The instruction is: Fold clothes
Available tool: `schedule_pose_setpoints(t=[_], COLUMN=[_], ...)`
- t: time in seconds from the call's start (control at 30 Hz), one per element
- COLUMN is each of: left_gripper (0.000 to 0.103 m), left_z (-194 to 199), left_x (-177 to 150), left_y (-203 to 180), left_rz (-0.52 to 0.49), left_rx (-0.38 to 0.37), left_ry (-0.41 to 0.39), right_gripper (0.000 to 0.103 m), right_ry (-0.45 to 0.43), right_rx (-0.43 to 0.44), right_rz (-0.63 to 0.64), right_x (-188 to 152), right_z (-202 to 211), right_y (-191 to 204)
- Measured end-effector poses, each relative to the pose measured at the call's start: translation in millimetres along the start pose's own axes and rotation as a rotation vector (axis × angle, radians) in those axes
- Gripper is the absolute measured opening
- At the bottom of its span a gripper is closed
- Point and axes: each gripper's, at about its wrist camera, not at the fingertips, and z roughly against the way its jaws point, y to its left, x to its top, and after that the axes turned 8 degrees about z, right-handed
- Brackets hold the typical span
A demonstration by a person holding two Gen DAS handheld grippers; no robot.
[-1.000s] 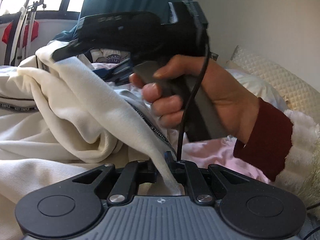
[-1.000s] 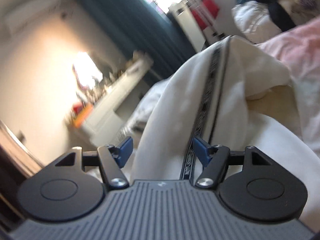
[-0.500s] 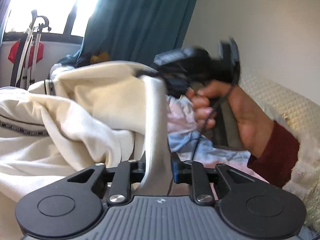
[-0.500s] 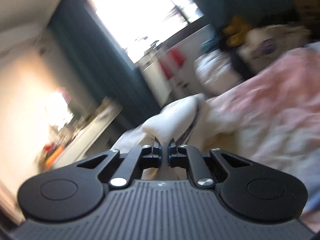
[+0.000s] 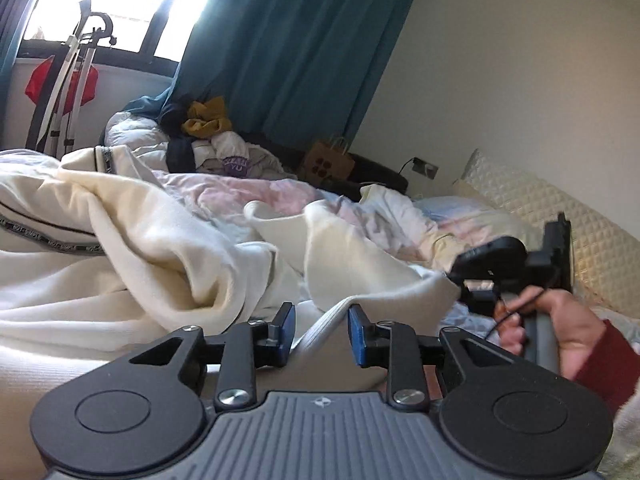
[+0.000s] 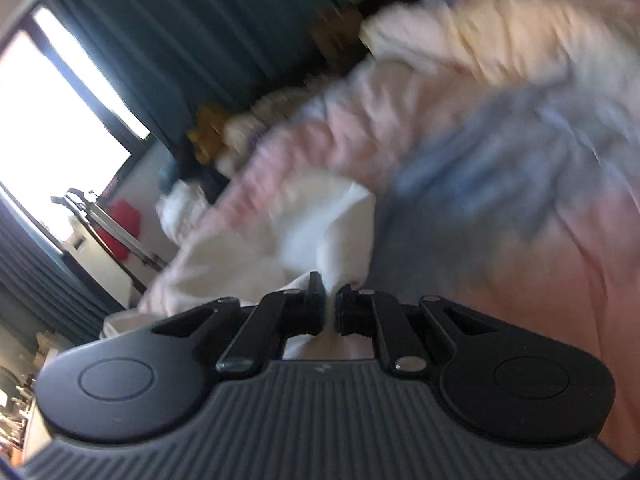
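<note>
A cream garment (image 5: pixel 160 232) with a black patterned stripe lies bunched across the bed. My left gripper (image 5: pixel 320 328) sits low at the front. Its jaws are opening, and the garment's ribbed hem runs loosely between the blue pads (image 5: pixel 286 330) without being pressed. From there the hem stretches right to my right gripper (image 5: pixel 456 280), which a hand (image 5: pixel 560 332) in a dark red sleeve holds low over the bed. In the blurred right wrist view the right gripper (image 6: pixel 330 308) is shut on a fold of the cream garment (image 6: pixel 312 232).
A pink and blue duvet (image 5: pixel 248 196) covers the bed. A pile of clothes (image 5: pixel 208 136) and a brown paper bag (image 5: pixel 330 162) sit at the far side under a teal curtain (image 5: pixel 300 48). A quilted pillow (image 5: pixel 540 208) lies on the right, a metal stand (image 5: pixel 68 80) at the window.
The right gripper shut on the cream cloth and swept right and downward, pulling the hem out. The left jaws, shut on the cloth a second ago, have parted.
</note>
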Motion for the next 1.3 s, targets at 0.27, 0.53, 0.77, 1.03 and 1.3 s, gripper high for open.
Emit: schedule_pose_setpoints(t=[0.27, 0.53, 0.77, 1.03, 1.3], left_gripper=[0.035, 0.036, 0.036, 0.036, 0.036], left_z=[12.2, 8.4, -9.3, -28.3, -43.9], left_x=[-0.4, -2.5, 1.7, 11.6, 14.3], left_y=[2.9, 3.7, 14.3, 29.1, 42.0], left_rz=[0.060, 0.075, 0.104, 0.126, 0.149], left_rx=[0.011, 0.039, 0.065, 0.027, -0.009], left_ry=[-0.004, 0.027, 0.056, 0.061, 0.076], right_gripper=[0.025, 0.059, 0.064, 0.063, 0.018], right_ry=[-0.030, -0.114, 0.149, 0.329, 0.236], right_rx=[-0.038, -0.015, 0.124, 0.197, 0.191], right_rz=[-0.168, -0.189, -0.075, 0.379, 0.526], right_x=[-1.5, 31.2, 102.1, 127.8, 117.4], right_z=[21.4, 17.4, -104.1, -227.7, -223.4], right_y=[-18.1, -29.5, -45.0, -15.3, 7.4])
